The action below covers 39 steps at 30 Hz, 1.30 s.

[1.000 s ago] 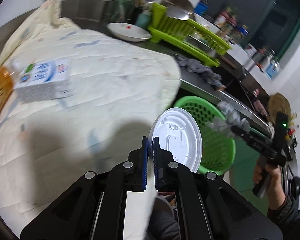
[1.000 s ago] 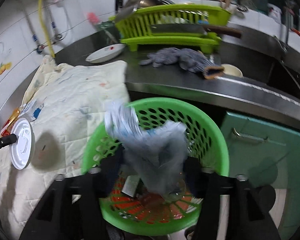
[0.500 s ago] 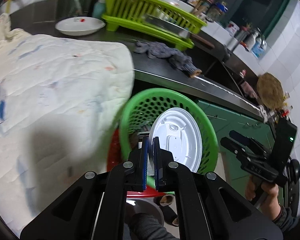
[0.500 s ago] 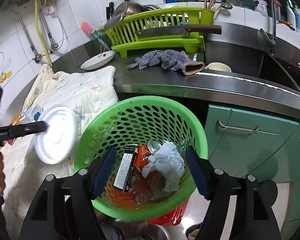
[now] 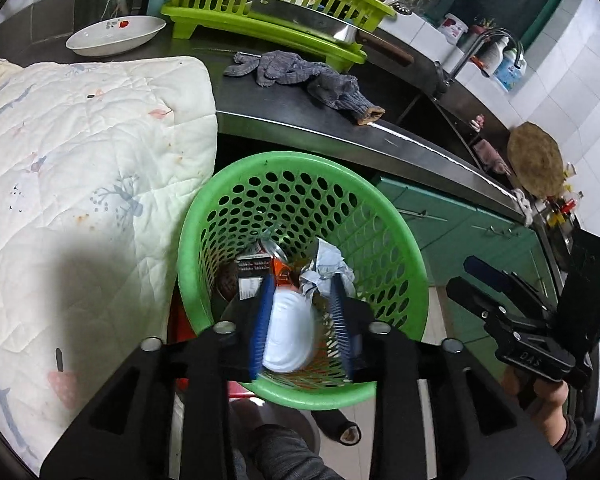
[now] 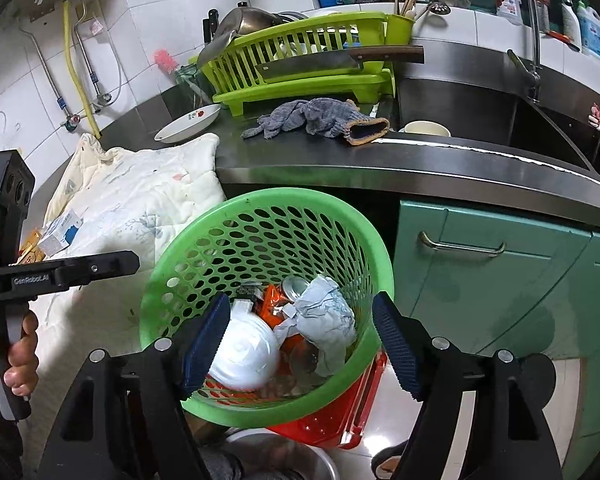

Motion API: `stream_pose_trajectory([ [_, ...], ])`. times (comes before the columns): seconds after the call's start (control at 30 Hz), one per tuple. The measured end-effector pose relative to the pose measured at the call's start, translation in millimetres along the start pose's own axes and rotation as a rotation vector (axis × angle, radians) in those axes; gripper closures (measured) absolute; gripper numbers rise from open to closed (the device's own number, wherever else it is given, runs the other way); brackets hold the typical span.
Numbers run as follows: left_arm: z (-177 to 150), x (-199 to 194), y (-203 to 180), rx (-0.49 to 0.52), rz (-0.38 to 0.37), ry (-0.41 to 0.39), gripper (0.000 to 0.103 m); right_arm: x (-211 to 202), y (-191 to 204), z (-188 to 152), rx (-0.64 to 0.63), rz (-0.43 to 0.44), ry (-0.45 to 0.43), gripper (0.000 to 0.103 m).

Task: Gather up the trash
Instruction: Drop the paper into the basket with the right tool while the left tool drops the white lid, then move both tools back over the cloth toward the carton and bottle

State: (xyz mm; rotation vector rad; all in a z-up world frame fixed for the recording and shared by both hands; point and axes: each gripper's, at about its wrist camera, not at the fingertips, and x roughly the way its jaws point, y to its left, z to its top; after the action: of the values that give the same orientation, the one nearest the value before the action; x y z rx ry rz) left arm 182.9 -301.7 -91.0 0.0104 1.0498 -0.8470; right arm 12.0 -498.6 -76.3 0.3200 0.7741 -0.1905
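The green basket [image 6: 260, 248] has a wide open mouth, clear from above. Its bottom is crowded with a white lid [image 6: 246, 354], crumpled paper [image 6: 324, 320] and other wrappers. The steel counter [image 6: 380, 164] edge overhangs just behind the basket's far rim. A quilted cloth [image 5: 80, 160] presses against its left side. Green cabinet doors [image 6: 500, 272] stand close on the right.

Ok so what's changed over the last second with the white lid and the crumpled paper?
The left gripper carried the white lid from over the quilt to above the green basket; its jaws are opening and the lid now lies inside. The crumpled paper, a second ago dropping from the right gripper, rests in the basket. Basket, quilt and counter items stayed put.
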Motion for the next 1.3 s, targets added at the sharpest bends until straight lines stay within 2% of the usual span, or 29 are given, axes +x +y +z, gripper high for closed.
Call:
stream_pose_trajectory([
  [0.17, -5, -11, 5, 0.013, 0.014, -0.013, 0.07, 2, 9, 1, -0.018, 0.015, 0.004, 0.032],
  [0.27, -10, -23, 12, 0.016, 0.033, -0.029, 0.062, 3, 19, 2, -0.035, 0.032, 0.005, 0.031],
  [0.53, -24, -61, 48, -0.031, 0.104, -0.078, 0.053, 14, 56, 8, -0.099, 0.1, 0.023, 0.027],
  [1.1, -60, -168, 151, -0.13, 0.369, -0.194, 0.045, 60, 195, 29, -0.334, 0.286, 0.095, 0.025],
  [1.3, -72, -197, 186, -0.186, 0.428, -0.219, 0.044, 75, 245, 41, -0.414, 0.345, 0.099, 0.025],
])
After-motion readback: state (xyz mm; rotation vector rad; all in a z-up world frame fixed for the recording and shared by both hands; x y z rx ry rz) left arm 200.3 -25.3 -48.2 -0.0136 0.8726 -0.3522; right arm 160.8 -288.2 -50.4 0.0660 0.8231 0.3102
